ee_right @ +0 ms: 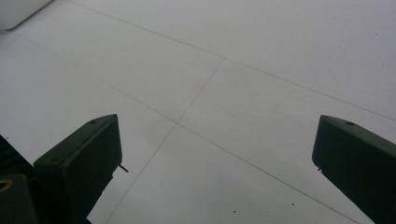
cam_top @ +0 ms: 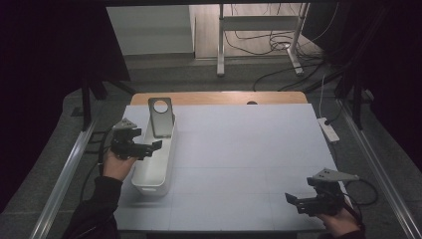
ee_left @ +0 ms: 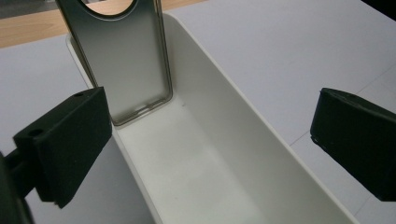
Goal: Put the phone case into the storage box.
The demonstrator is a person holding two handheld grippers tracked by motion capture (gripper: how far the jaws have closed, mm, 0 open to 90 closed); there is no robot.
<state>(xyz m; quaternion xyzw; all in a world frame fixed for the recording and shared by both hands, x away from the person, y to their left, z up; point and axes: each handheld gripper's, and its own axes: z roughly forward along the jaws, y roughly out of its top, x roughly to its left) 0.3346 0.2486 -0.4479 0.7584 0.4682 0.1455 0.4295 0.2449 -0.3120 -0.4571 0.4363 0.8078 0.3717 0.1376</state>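
Note:
A long white bin (cam_top: 160,164) (ee_left: 261,140) lies on the left side of the white table top. A grey metal plate with a round hole (cam_top: 161,117) (ee_left: 122,60) leans upright against the bin's far end, its lower edge inside the bin. My left gripper (cam_top: 149,147) (ee_left: 210,144) hovers at the bin's left rim, open, jaws set wide over the bin with nothing between them. My right gripper (cam_top: 294,201) (ee_right: 217,163) is near the front right corner of the table, open above bare table surface.
The white table top (cam_top: 239,154) spreads wide between the two grippers. A white power strip (cam_top: 329,129) lies off the right edge. Metal rails run along both sides. A corner of the bin (ee_right: 18,11) shows at the top left of the right gripper view.

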